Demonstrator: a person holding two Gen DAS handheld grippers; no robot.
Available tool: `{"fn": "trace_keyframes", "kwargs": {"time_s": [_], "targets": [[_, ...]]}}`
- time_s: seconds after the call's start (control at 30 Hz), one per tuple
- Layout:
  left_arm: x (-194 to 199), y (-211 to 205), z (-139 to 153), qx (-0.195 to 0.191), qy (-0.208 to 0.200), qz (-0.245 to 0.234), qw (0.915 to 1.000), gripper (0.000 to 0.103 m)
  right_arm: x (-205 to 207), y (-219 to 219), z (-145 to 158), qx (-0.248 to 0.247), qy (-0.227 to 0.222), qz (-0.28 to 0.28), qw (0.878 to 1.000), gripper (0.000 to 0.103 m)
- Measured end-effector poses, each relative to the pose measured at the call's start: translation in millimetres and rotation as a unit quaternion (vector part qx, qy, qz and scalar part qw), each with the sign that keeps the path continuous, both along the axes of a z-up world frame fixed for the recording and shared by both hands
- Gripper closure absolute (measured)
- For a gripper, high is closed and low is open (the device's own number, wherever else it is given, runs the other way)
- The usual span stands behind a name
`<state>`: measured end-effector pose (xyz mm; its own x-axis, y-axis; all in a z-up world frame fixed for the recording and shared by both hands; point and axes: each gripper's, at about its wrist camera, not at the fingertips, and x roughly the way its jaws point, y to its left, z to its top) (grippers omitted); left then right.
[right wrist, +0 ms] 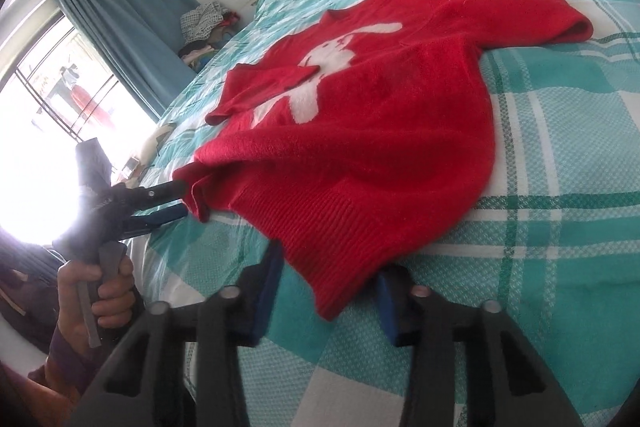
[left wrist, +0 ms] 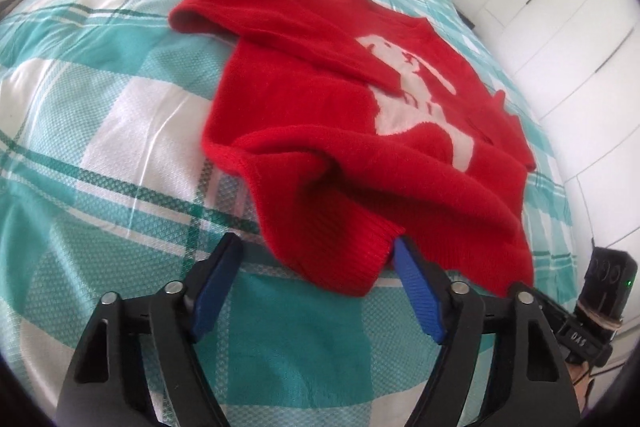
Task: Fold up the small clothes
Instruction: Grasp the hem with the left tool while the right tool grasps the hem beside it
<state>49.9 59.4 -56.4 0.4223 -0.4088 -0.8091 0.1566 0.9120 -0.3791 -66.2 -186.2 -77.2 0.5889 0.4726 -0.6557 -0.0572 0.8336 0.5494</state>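
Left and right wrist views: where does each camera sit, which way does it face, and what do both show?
Left wrist: rides the left gripper, looking up the bed at the red sweater; its open fingers straddle the hem.
Right wrist: rides the right gripper, open at the other hem corner, facing the curtain; the person's left hand shows.
Shared: sweater, bed, left gripper.

sweater (left wrist: pixel 320 115): fuzzy red knit, ribbed hem, matt
bedspread (left wrist: pixel 120 155): woven checked cloth, fine waffle texture
left gripper (left wrist: pixel 318 259): matt black plastic, ridged blue pads, shiny metal pins
curtain (right wrist: pixel 132 39): matt blue cloth
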Motion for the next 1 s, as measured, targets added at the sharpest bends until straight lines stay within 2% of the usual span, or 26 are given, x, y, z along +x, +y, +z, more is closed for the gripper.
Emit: {"fn": "trace_keyframes", "kwargs": {"time_s": [0.1,0.23,0.3,0.4,0.5,0.53,0.7,0.77,0.8,0.83,0.9,0.93,1.0], "targets": [[-4,3,-1,-0.028,0.002,0.000,0.9996,0.039,-2,-8,0,0.025,0.001,-0.006,1.000,0.074],[-1,13,-4,-0.084,0.011,0.007,0.9964,0.064,-3,-9,-1,0.040,0.005,-0.004,0.999,0.074],[4,14,-9,-0.100,0.023,0.011,0.9947,0.069,-3,-7,0,0.036,0.002,-0.004,0.999,0.074],[7,18,-12,-0.120,0.035,0.018,0.9920,0.068,-2,-6,2,0.039,-0.002,-0.004,0.999,0.077],[-1,31,-7,-0.142,0.031,0.033,0.9889,0.047,-4,-10,2,0.047,-0.002,-0.014,0.999,0.076],[-5,35,-5,-0.148,0.026,0.037,0.9880,0.045,-6,-13,0,0.049,0.000,-0.022,0.999,0.075],[-6,35,-5,-0.151,0.022,0.030,0.9877,0.045,-8,-22,-5,0.086,0.010,-0.028,0.996,0.075],[-2,30,-10,-0.150,0.028,0.027,0.9879,0.061,-6,-21,-6,0.098,0.010,-0.025,0.995,0.075],[0,27,-13,-0.148,0.033,0.024,0.9882,0.080,-5,-19,-8,0.101,0.012,-0.022,0.995,0.075],[3,25,-16,-0.145,0.038,0.026,0.9884,0.094,-3,-16,-9,0.100,0.016,-0.019,0.995,0.075],[4,30,-17,-0.148,0.043,0.038,0.9873,0.095,-2,-12,-12,0.081,0.020,-0.026,0.996,0.081],[3,34,-14,-0.152,0.041,0.041,0.9868,0.096,-2,-13,-12,0.074,0.021,-0.035,0.996,0.099],[-4,45,0,-0.161,0.036,0.029,0.9859,0.096,-7,-20,-3,0.072,0.010,-0.046,0.996,0.099]]}}
